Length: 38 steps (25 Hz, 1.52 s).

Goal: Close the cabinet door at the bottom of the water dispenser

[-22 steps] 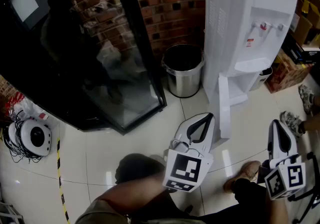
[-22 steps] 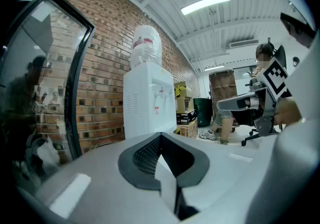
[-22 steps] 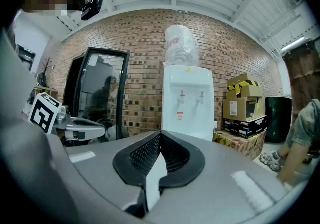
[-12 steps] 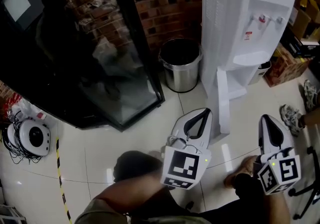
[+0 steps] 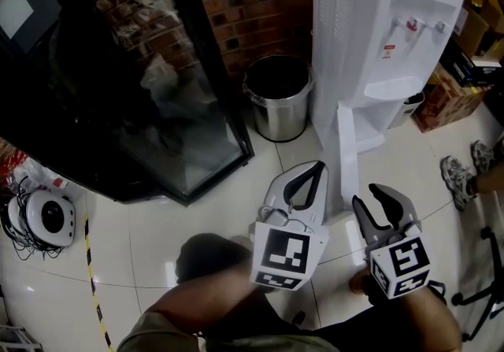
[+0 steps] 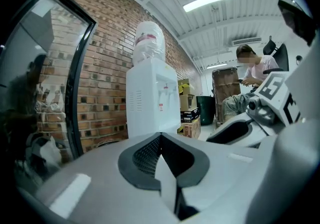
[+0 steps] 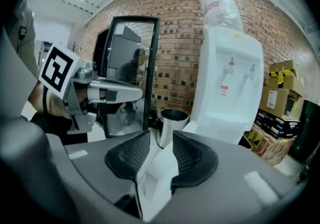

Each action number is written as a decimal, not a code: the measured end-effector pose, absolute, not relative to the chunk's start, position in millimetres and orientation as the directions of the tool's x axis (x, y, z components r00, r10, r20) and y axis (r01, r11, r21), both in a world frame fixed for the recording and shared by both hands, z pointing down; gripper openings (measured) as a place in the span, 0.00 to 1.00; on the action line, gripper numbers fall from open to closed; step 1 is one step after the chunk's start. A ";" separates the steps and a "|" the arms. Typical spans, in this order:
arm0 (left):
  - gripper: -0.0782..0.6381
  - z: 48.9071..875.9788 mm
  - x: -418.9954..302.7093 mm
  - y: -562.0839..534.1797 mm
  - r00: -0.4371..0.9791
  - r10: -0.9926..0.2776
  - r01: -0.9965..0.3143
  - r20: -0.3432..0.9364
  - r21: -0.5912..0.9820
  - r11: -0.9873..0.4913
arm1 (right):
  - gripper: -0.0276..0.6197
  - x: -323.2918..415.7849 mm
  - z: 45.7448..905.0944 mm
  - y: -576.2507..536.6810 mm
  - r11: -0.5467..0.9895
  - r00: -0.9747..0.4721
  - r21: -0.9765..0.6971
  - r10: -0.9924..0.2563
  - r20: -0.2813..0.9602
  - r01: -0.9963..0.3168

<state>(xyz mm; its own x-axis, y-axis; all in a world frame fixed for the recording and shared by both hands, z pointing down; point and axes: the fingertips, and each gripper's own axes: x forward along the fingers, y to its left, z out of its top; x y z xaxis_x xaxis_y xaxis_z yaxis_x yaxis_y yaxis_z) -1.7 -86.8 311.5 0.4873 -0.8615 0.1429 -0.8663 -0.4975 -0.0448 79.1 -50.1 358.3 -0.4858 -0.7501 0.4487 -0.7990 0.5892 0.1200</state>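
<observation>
The white water dispenser (image 5: 370,20) stands against the brick wall. Its bottom cabinet door (image 5: 344,155) is swung out toward me and shows edge-on. My left gripper (image 5: 317,167) is shut and empty, with its tips just left of the door. My right gripper (image 5: 376,199) has its jaws apart, close to the door's near right side. In the right gripper view the white door (image 7: 161,168) shows in the gap of the right gripper (image 7: 161,140), and the pads do not press on it. The left gripper view shows the left gripper (image 6: 160,138) pointing at the dispenser (image 6: 150,102).
A steel bin (image 5: 277,98) stands left of the dispenser. A black-framed glass door (image 5: 197,130) leans at the left. Cardboard boxes (image 5: 445,102) sit at the right. A person's shoes (image 5: 461,177) are on the floor there. A round white device (image 5: 47,216) lies far left.
My right gripper has moved left and forward toward the open door, and its jaws have parted. The left gripper has kept nearly the same place, still shut.
</observation>
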 end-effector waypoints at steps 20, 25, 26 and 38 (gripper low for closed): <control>0.11 317.0 39.6 -158.8 0.493 -0.859 -0.864 0.138 -0.033 -0.502 | 0.28 72.1 445.6 -47.9 0.786 -0.519 0.099 -0.492 0.699 -0.611; 0.11 324.6 55.6 -172.2 0.506 -0.849 -0.857 0.151 -0.028 -0.515 | 0.27 99.6 445.2 -51.7 0.770 -0.487 0.085 -0.480 0.729 -0.632; 0.11 325.5 58.5 -174.1 0.510 -0.846 -0.854 0.153 -0.024 -0.519 | 0.27 109.0 445.1 -54.4 0.757 -0.470 0.085 -0.485 0.737 -0.648; 0.11 351.2 87.5 -205.2 0.521 -0.830 -0.842 0.197 -0.036 -0.538 | 0.21 248.0 449.9 -126.5 0.568 -0.209 0.196 -0.568 0.796 -0.799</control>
